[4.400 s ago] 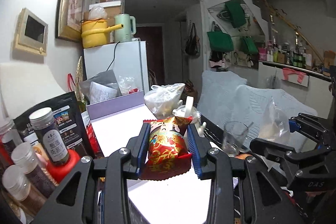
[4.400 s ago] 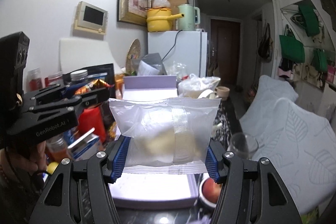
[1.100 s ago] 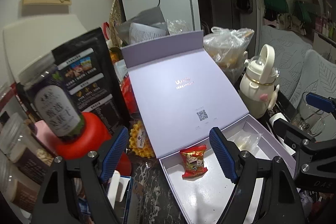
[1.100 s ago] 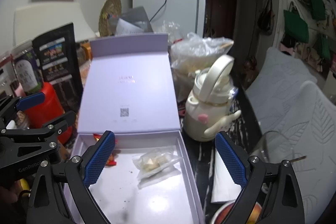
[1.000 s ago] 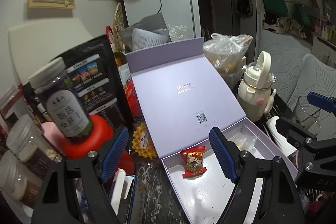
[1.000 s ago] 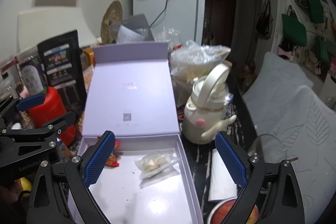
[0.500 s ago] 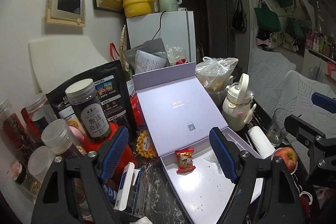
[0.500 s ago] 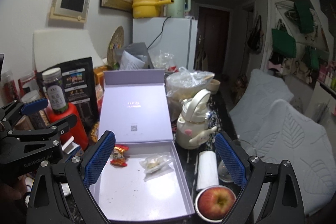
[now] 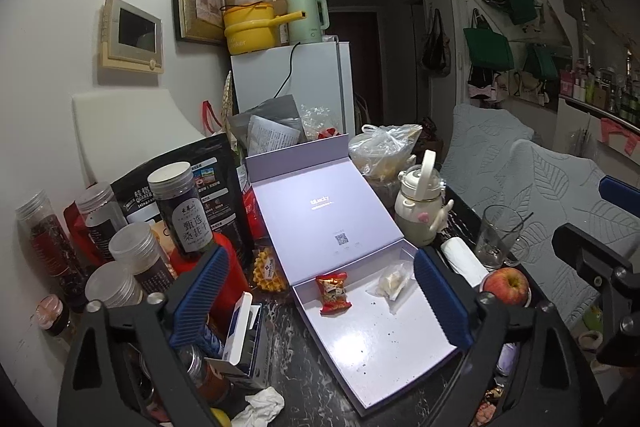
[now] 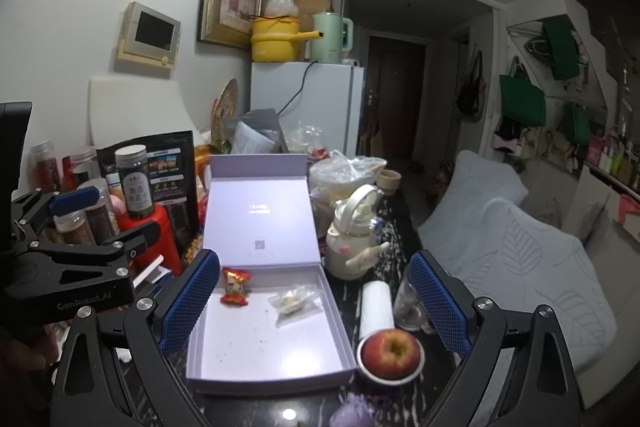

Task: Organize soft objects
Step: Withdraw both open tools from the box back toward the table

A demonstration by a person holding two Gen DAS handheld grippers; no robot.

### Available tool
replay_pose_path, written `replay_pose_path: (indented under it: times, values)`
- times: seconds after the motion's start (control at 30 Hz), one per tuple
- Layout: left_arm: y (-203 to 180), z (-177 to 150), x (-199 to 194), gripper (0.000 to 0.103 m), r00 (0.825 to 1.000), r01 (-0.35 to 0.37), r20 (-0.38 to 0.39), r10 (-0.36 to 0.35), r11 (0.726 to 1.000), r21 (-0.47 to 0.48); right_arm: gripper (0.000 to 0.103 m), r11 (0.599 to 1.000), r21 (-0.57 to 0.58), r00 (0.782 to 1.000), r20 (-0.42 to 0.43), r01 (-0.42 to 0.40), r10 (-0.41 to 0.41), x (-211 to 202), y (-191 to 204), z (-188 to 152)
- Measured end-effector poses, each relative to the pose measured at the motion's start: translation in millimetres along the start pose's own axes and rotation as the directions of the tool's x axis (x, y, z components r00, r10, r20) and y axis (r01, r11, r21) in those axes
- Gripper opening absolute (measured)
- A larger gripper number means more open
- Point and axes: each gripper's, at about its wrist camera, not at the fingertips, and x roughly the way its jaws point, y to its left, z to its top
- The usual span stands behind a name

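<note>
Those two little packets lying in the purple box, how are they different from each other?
The red snack packet is opaque with a printed, shiny wrapper; the clear bag is see-through, showing pale pieces inside. The red snack packet lies toward the box's left wall, the clear bag nearer its right. Both lie loose in the purple box, apart, neither held.

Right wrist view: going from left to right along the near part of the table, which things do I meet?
Red snack packet → clear plastic bag with pale pieces → white paper roll → clear drinking glass. The first two lie inside the open lilac box.
</note>
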Motion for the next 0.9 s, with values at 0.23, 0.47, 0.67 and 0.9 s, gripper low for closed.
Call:
replay_pose_path:
  times: [0.23, 0.47, 0.67, 0.9]
  values:
    - [-12, -11, -28, 0.099, 0.999, 0.033, 0.022, -0.034, 0.999, 0.040, 0.099, 1.000, 0.014, 1.000, 0.008, 0.021, -0.021, -33, -1, -14]
    - [-24, -28, -50, 0.100, 0.995, 0.099, 0.014, -0.100, 0.993, 0.067, 0.101, 0.999, 0.014, 0.999, 0.016, 0.038, -0.038, -67, 0, -32]
    - [-41, -48, -65, 0.100, 0.985, 0.172, -0.015, -0.171, 0.979, 0.108, 0.102, 0.998, 0.025, 0.999, 0.000, 0.053, -0.053, -91, -1, -53]
    - [-53, -69, -77, 0.100, 0.971, 0.240, -0.032, -0.238, 0.965, 0.104, 0.102, 0.997, 0.036, 0.997, -0.025, 0.071, -0.070, -111, -2, -79]
